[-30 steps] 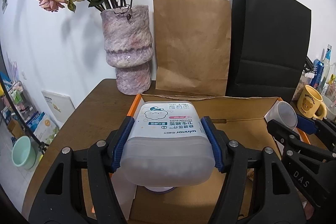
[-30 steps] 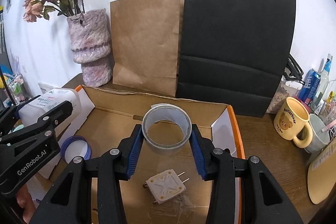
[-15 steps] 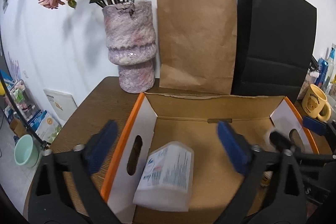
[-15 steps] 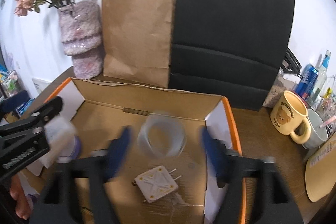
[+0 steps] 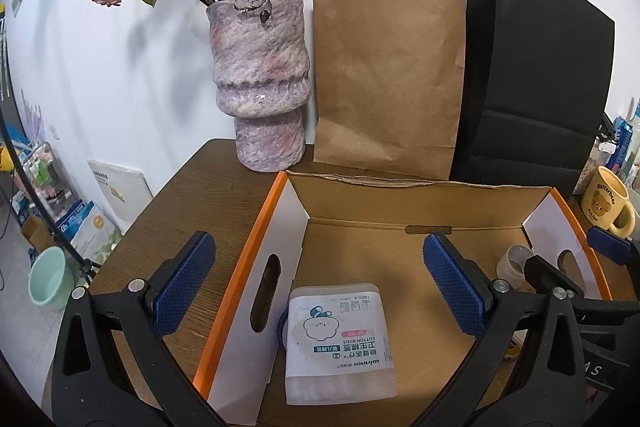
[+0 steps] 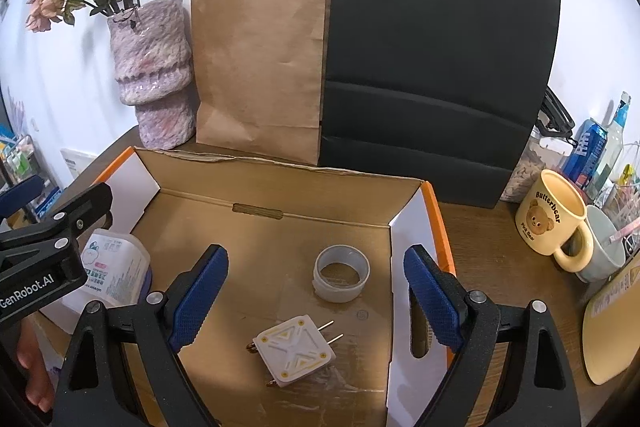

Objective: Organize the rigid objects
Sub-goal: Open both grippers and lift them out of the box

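An open cardboard box with orange-edged flaps sits on the wooden table. A translucent cotton buds box lies on its floor at the left, resting on a purple-rimmed lid; it also shows in the right wrist view. A grey tape roll lies on the box floor toward the right, and shows in the left wrist view. A white plug adapter lies in front of it. My left gripper is open and empty above the cotton buds box. My right gripper is open and empty above the tape and adapter.
A pink vase with dried roses, a brown paper bag and a black paper bag stand behind the box. A yellow bear mug, a grey cup, cans and a round board crowd the table's right side.
Both grippers have opened. The left let go of the cotton buds box and the right let go of the tape roll; both now lie on the box floor.
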Motion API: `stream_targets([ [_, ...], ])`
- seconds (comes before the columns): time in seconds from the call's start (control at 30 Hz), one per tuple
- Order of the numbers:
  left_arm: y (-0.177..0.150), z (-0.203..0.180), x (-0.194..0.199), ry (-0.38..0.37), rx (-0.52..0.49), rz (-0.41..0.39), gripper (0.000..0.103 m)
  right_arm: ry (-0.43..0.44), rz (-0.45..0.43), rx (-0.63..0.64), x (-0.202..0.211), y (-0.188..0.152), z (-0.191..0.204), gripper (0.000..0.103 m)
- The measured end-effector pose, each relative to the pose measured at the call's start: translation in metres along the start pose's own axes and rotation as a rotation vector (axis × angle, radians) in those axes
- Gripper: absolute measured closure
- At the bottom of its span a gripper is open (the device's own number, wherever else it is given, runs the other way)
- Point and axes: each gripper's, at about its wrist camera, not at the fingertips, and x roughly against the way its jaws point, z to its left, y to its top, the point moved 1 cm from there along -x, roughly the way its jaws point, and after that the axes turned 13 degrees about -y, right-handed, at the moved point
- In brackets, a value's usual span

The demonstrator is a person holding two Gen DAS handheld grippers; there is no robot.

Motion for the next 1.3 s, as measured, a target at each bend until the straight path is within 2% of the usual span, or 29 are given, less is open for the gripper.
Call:
stream_targets([
  [0.77, -0.001, -0.003, 0.011, -0.014, -0.018, -0.01, 0.0, -0.001, -0.028, 0.008, 0.014, -0.002, -0.002, 0.01],
  [1.3, -0.012, -0.013, 0.035, -0.041, -0.04, -0.028, 0.0, -0.01, -0.05, -0.008, 0.038, -0.014, -0.013, 0.01],
])
